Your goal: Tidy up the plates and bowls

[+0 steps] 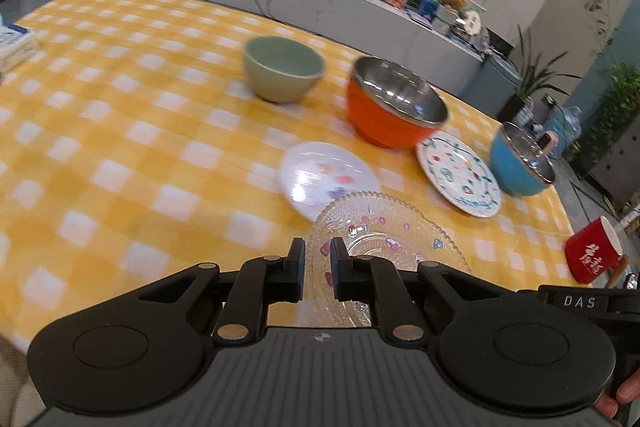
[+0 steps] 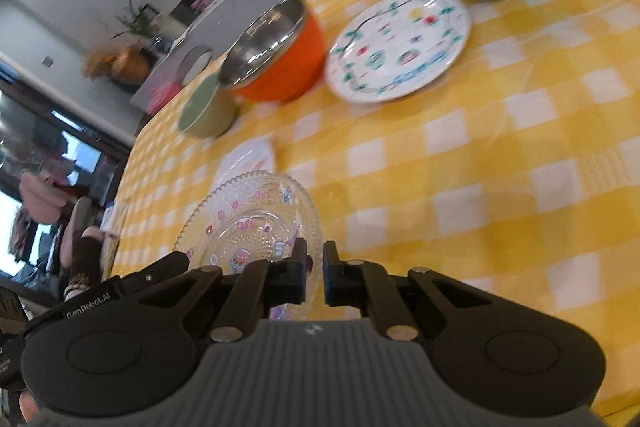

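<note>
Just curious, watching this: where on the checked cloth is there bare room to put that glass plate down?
Bare cloth spreads wide left of the green bowl and pale plate. Crowded: orange bowl, patterned plate and blue bowl sit close together, red mug beyond.

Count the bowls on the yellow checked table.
3: a pale green ceramic bowl farthest left, an orange steel-lined bowl in the middle, a blue steel-lined bowl at the right edge. None seem hidden.

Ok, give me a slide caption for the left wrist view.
Left gripper clamps the clear glass plate above the yellow checked tablecloth.
</note>
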